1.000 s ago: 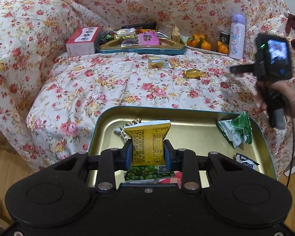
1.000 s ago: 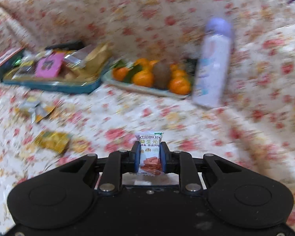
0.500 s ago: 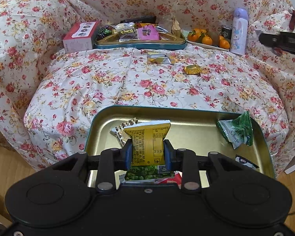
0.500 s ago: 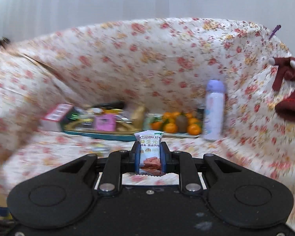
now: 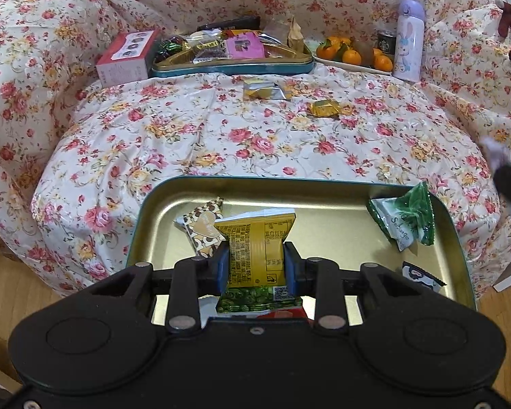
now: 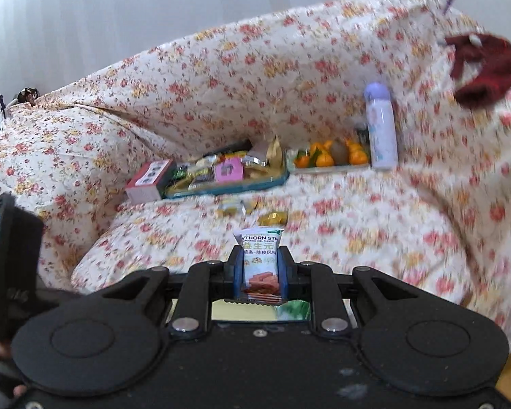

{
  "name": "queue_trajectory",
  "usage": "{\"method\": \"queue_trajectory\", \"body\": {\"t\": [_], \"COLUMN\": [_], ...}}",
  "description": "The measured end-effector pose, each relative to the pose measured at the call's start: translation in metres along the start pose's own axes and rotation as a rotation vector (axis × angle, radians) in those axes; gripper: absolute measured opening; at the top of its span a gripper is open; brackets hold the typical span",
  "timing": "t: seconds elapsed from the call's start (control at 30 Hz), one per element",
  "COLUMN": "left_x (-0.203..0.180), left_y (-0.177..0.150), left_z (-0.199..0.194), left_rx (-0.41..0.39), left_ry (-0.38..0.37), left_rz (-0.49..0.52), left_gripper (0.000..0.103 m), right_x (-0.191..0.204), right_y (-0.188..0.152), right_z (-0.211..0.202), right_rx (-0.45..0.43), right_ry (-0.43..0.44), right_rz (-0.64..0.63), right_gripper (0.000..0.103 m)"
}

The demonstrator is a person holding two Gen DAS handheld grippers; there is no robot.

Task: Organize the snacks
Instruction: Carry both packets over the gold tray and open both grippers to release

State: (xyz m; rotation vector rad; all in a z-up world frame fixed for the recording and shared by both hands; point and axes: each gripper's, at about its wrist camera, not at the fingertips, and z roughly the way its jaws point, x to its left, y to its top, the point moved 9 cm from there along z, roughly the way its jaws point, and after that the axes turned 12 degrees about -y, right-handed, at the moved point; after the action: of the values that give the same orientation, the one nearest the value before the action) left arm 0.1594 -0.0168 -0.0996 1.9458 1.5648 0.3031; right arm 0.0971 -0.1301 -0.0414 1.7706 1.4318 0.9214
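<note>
My left gripper (image 5: 255,264) is shut on a yellow snack packet (image 5: 255,248) and holds it over a gold tin tray (image 5: 323,201) at the sofa's front edge. The tray holds a brown spotted packet (image 5: 201,225), a green and white packet (image 5: 403,220) and a few others. My right gripper (image 6: 257,267) is shut on a white hawthorn stick packet (image 6: 259,259), held above the sofa seat. Two loose gold wrappers (image 5: 264,90) (image 5: 325,107) lie on the seat; they also show in the right wrist view (image 6: 272,218).
At the back of the sofa stand a second tin full of snacks (image 5: 235,51), a pink box (image 5: 126,56), a plate of oranges (image 5: 352,56) and a lilac bottle (image 5: 408,41). A dark red plush (image 6: 483,68) sits on the right armrest. The left gripper's camera (image 6: 10,266) shows at left.
My right gripper has pulled back and up from the seat with the hawthorn packet, now near the front tray. My left gripper still holds the yellow packet over the tray.
</note>
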Motion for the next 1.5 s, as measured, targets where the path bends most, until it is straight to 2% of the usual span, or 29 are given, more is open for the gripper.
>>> {"method": "queue_trajectory", "body": {"t": [0.17,0.4,0.77,0.9,1.2,1.5], "left_x": [-0.004,-0.009,-0.009,-0.01,-0.01,0.001], "left_y": [0.0,0.006,0.0,0.003,0.002,-0.004], "left_z": [0.001,-0.001,-0.001,-0.008,-0.012,-0.012], "left_rx": [-0.004,-0.028,-0.029,-0.068,-0.098,-0.086], "left_ry": [-0.01,-0.043,-0.073,-0.087,-0.009,0.021], "left_rz": [0.011,0.011,-0.005,-0.011,0.043,0.024], "left_gripper": [0.041,0.042,0.043,0.05,0.051,0.051], "right_x": [0.003,0.007,0.013,0.014,0.019,0.029], "right_y": [-0.017,-0.022,-0.02,-0.02,-0.021,-0.024], "right_z": [-0.007,0.0,0.001,0.002,0.0,-0.005], "right_rx": [0.036,0.062,0.043,0.038,0.036,0.029], "right_ry": [0.009,0.015,0.016,0.019,0.039,0.083], "right_rz": [0.004,0.008,-0.029,-0.039,-0.061,-0.112], "right_gripper": [0.022,0.022,0.022,0.022,0.023,0.024]}}
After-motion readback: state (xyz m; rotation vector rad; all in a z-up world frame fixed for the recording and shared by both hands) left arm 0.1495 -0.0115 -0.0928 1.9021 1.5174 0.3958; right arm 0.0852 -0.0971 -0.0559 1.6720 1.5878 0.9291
